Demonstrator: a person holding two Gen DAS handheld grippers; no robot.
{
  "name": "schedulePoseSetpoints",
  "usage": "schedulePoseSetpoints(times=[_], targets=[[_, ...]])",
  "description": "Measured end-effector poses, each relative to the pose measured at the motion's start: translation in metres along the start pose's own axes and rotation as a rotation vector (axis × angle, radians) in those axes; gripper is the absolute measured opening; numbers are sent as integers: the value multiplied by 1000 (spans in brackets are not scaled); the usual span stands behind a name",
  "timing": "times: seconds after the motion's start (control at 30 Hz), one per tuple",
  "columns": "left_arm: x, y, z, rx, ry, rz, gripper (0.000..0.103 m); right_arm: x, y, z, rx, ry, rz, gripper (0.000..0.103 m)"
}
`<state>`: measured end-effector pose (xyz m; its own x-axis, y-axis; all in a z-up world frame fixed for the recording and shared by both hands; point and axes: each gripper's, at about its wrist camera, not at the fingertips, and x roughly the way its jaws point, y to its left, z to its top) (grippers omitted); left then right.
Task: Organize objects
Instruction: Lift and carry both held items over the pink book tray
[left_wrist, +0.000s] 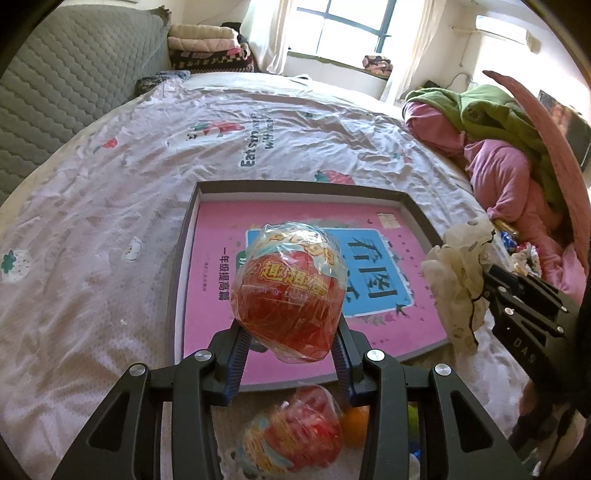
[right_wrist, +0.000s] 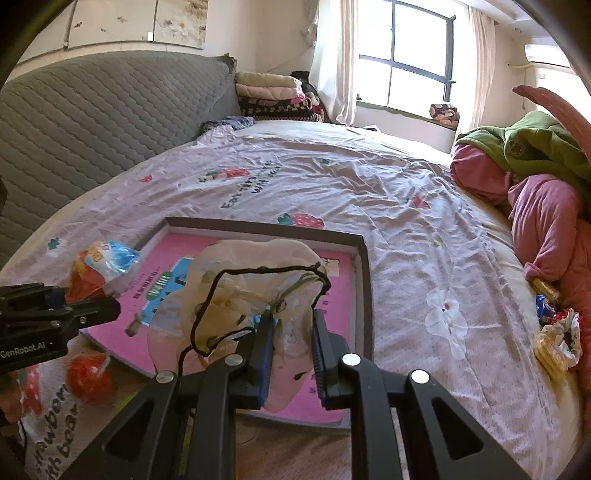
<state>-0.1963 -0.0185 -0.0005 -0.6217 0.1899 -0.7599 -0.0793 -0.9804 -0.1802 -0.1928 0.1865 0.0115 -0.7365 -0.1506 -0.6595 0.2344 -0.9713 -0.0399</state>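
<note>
Two loads hang over the tray (left_wrist: 417, 206) on the bed (left_wrist: 110, 184): left hand-held gripper (left_wrist: 291, 354) clamped on a wrapped red snack (left_wrist: 291, 288), right hand-held gripper (right_wrist: 291, 339) pinched on a cream cloth pouch (right_wrist: 255, 280). Best lower each inside the rim before releasing, well apart.

Both tools are matte black plastic. The left gripper (left_wrist: 291, 345) has angular linkage arms with triangular cut-outs, round silver screws at the pivots and ribbed blue pads inside its jaws. The right gripper (right_wrist: 290, 350) is built alike; its side reads "DAS", and the left one's side reads "GenRobot.AI" in white.
</note>
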Motion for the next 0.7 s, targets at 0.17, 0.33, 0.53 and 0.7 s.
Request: schedulePoseSetpoints(times=[0.17, 0.33, 0.53, 0.7], targets=[[12, 3, 1, -1, 12, 14, 42, 11, -3, -3, -4, 18, -16, 20], [23, 1, 0, 13, 26, 22, 42, 20, -4, -8, -1, 48, -13, 20], [33, 6, 1, 3, 45, 35, 42, 31, -4, -10, -16, 63, -33, 20], [42, 11, -2, -6, 66, 39, 42, 43, -6, -14, -18, 92, -50, 20]])
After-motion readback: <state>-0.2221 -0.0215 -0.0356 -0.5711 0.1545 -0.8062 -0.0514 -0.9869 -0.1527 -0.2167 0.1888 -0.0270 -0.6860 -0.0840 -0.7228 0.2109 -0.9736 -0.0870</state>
